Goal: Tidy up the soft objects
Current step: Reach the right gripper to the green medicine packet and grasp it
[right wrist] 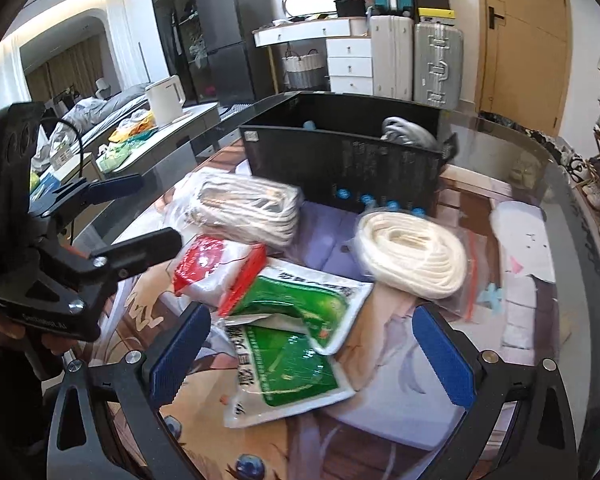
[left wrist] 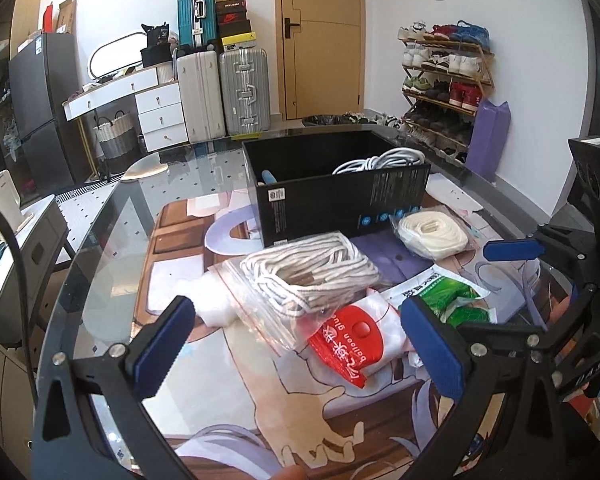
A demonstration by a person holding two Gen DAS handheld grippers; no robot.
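Plastic-bagged white rope (left wrist: 312, 272) lay on the glass table (left wrist: 100, 280) just in front of the black box (left wrist: 340, 196), resting partly on the red packet (left wrist: 348, 344). My left gripper (left wrist: 296, 344) hung spread wide and empty before it, and my right gripper (right wrist: 312, 356) gaped empty over the green packets (right wrist: 296, 344). I judged it best to close on the coil's middle, not the slippery bag edge.

Bright daylight, glass glare, fisheye edge bending, slight blur right view
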